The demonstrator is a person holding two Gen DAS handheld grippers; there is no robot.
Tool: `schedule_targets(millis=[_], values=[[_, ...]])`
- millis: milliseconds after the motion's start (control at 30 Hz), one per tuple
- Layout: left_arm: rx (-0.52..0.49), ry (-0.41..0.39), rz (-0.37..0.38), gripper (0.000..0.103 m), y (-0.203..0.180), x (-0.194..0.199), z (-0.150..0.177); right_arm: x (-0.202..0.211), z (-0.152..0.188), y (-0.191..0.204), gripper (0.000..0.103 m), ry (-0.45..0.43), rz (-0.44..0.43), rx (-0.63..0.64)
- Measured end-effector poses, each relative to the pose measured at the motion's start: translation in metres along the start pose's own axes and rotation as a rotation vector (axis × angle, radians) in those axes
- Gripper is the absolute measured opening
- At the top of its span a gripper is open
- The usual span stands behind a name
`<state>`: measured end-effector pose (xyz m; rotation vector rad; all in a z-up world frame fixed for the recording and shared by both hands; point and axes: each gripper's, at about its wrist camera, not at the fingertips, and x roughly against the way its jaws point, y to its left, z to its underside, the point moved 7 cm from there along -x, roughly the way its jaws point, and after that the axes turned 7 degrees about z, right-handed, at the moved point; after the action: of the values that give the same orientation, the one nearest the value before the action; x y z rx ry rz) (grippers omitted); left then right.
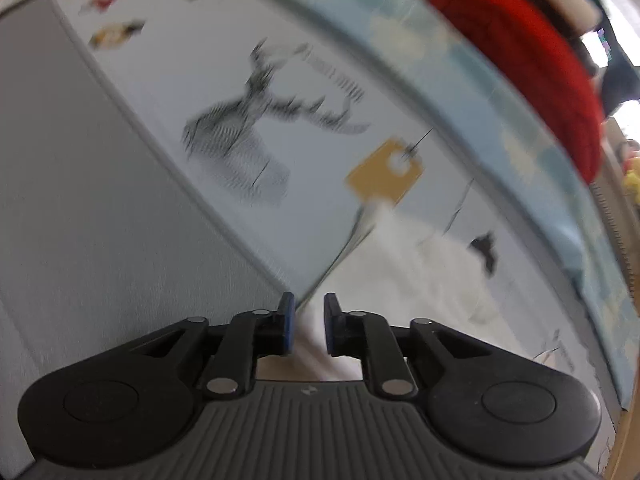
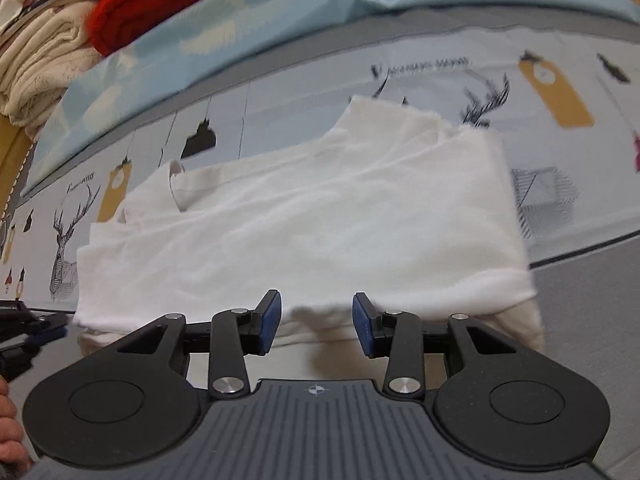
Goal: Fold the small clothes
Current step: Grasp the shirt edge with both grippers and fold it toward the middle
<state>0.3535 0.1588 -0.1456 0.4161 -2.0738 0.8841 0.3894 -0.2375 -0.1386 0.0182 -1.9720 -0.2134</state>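
A white garment lies folded into a wide rectangle on a pale cloth printed with deer and tags. My right gripper hovers open at its near hem; the hem runs between the blue pads, and neither pad presses on it. In the blurred left wrist view, my left gripper has its pads a narrow gap apart, and the white garment shows through the gap and beyond, unpinched. The right wrist view catches the left gripper beside the garment's near left corner, apart from it.
A red knit item and a stack of cream clothes sit at the back left, behind a light blue cloud-patterned sheet. Grey surface borders the printed cloth on the near right. A hand shows at the lower left edge.
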Motion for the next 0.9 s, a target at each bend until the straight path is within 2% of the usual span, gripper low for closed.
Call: schedule_targets(millis=[67, 167, 233, 300, 367, 400, 433, 500, 567, 633, 700, 767, 833, 900], values=[[-0.047, -0.013, 0.049, 0.016, -0.01, 0.001, -0.005, 0.008, -0.005, -0.01, 0.048, -0.061, 0.043, -0.033], [-0.05, 0.051, 0.092, 0.016, -0.013, -0.012, -0.002, 0.007, -0.008, -0.032, 0.051, -0.114, 0.099, -0.129], [-0.015, 0.139, 0.079, 0.016, -0.006, -0.029, 0.006, -0.005, -0.007, -0.057, 0.051, -0.098, 0.16, -0.221], [0.089, 0.233, 0.039, 0.015, 0.015, -0.047, 0.015, -0.022, 0.002, -0.082, 0.05, -0.027, 0.203, -0.337], [0.153, 0.233, 0.02, 0.014, 0.027, -0.046, 0.013, -0.031, 0.01, -0.101, 0.045, 0.03, 0.169, -0.485], [0.122, 0.218, 0.001, 0.015, 0.024, -0.042, 0.01, -0.028, 0.01, -0.104, 0.045, 0.027, 0.16, -0.526], [0.086, 0.199, 0.001, 0.015, 0.018, -0.039, 0.006, -0.024, 0.007, -0.103, 0.046, 0.021, 0.164, -0.53], [0.031, 0.161, 0.045, 0.017, 0.002, -0.032, 0.0, -0.011, -0.002, -0.099, 0.048, -0.031, 0.175, -0.515], [0.008, 0.169, 0.066, 0.019, -0.004, -0.033, 0.004, -0.005, -0.009, -0.094, 0.052, -0.084, 0.177, -0.476], [0.038, 0.228, 0.046, 0.019, 0.002, -0.04, 0.013, -0.014, -0.005, -0.099, 0.052, -0.049, 0.199, -0.47], [0.107, 0.306, 0.028, 0.019, 0.013, -0.048, 0.025, -0.025, 0.006, -0.11, 0.052, 0.017, 0.209, -0.535], [0.126, 0.342, 0.015, 0.019, 0.014, -0.043, 0.029, -0.019, 0.01, -0.117, 0.052, 0.034, 0.215, -0.578], [0.084, 0.312, 0.026, 0.019, 0.007, -0.029, 0.026, -0.002, 0.007, -0.115, 0.052, 0.006, 0.235, -0.564], [0.006, 0.254, 0.055, 0.02, -0.005, -0.008, 0.021, 0.019, -0.001, -0.11, 0.052, -0.043, 0.219, -0.542]])
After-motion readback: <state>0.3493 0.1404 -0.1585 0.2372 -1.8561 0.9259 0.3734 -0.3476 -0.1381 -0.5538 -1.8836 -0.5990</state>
